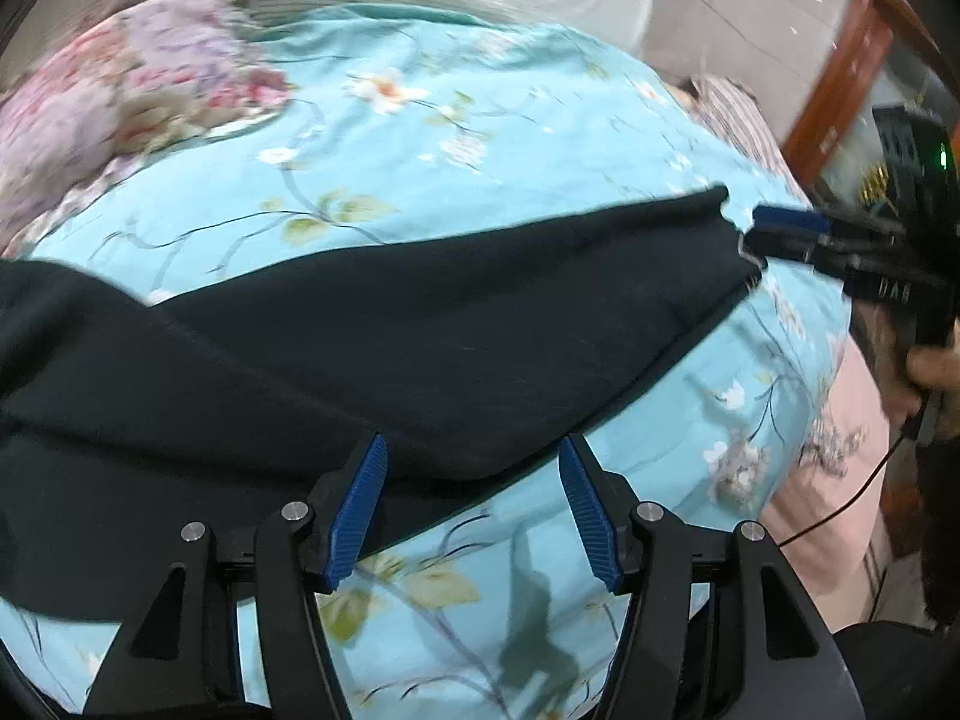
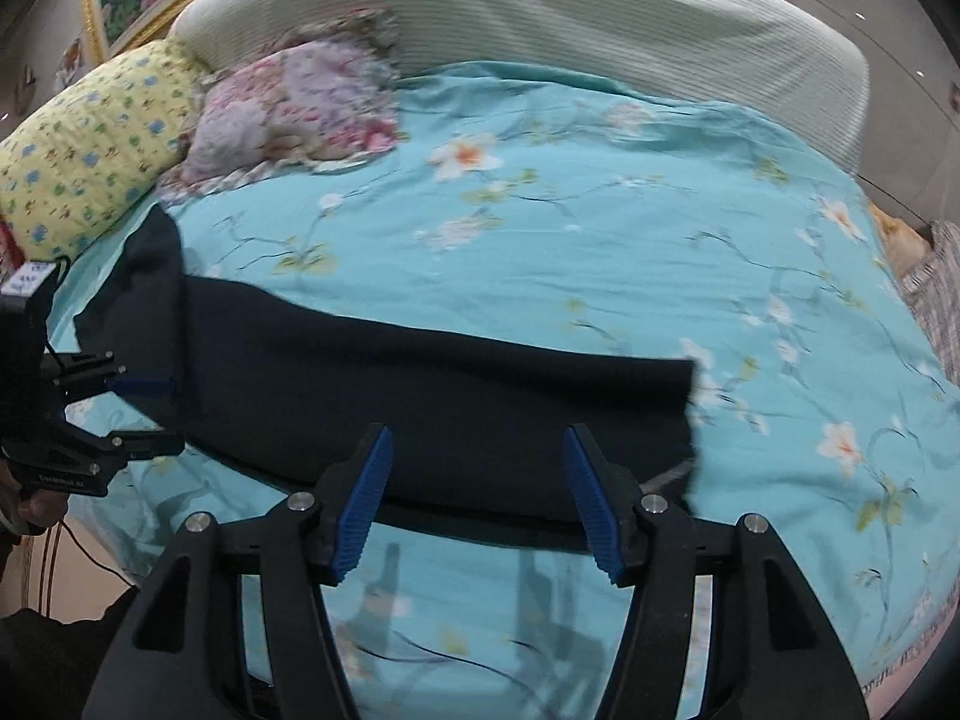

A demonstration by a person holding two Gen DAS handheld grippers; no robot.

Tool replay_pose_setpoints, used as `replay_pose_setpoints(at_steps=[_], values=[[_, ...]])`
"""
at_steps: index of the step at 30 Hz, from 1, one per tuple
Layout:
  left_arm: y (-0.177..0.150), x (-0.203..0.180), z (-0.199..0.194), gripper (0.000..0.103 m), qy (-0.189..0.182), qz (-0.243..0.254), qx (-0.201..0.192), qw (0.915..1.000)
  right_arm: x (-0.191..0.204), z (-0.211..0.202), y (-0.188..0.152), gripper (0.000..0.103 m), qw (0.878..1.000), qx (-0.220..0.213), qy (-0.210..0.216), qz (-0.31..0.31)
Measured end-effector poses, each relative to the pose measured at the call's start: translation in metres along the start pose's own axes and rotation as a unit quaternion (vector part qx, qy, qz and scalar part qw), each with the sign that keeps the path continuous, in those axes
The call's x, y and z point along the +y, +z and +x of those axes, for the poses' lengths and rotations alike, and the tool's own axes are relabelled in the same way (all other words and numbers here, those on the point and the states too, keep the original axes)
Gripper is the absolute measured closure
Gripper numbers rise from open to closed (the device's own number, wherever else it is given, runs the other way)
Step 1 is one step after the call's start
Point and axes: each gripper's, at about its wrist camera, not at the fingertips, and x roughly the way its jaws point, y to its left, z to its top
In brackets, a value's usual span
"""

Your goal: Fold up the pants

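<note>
Black pants (image 1: 420, 348) lie stretched across a light blue floral bedspread (image 1: 456, 138). My left gripper (image 1: 471, 450) is open, its blue pads just at the pants' near edge, holding nothing. In the right wrist view the pants (image 2: 456, 402) lie flat, with their right end at a cut edge. My right gripper (image 2: 477, 441) is open over the near edge of the pants. The right gripper also shows in the left wrist view (image 1: 762, 231) at the pants' far end. The left gripper shows in the right wrist view (image 2: 150, 414) at the pants' left end.
A floral pillow (image 2: 288, 108) and a yellow patterned pillow (image 2: 90, 162) lie at the head of the bed by a white padded headboard (image 2: 600, 12). A pink sheet (image 1: 840, 468) and a black cable (image 1: 840, 510) hang at the bed's side.
</note>
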Motion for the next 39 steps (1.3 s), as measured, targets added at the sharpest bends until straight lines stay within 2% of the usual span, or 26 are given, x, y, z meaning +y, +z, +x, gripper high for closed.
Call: replay_pose_setpoints(at_steps=[10, 18, 26, 31, 35, 39], values=[[-0.008, 0.049, -0.036, 0.04, 0.016, -0.064, -0.037, 0.9972, 0.072, 0.014, 0.021, 0.039, 0.998, 0.002, 0.02, -0.065], [-0.018, 0.09, -0.057, 0.038, 0.035, -0.105, -0.06, 0.992, 0.106, 0.028, 0.034, 0.038, 0.996, 0.01, 0.049, -0.08], [-0.018, 0.154, -0.088, 0.035, 0.072, -0.152, -0.087, 0.982, 0.139, 0.055, 0.045, 0.038, 0.99, 0.03, 0.12, -0.06], [-0.007, 0.198, -0.105, 0.03, 0.104, -0.159, -0.099, 0.9768, 0.158, 0.074, 0.054, 0.038, 0.983, 0.044, 0.173, -0.034], [0.009, 0.23, -0.109, 0.023, 0.118, -0.141, -0.095, 0.9783, 0.176, 0.089, 0.061, 0.038, 0.978, 0.054, 0.201, -0.027], [0.032, 0.265, -0.1, 0.023, 0.113, -0.125, -0.071, 0.9832, 0.189, 0.108, 0.069, 0.038, 0.97, 0.069, 0.233, -0.014]])
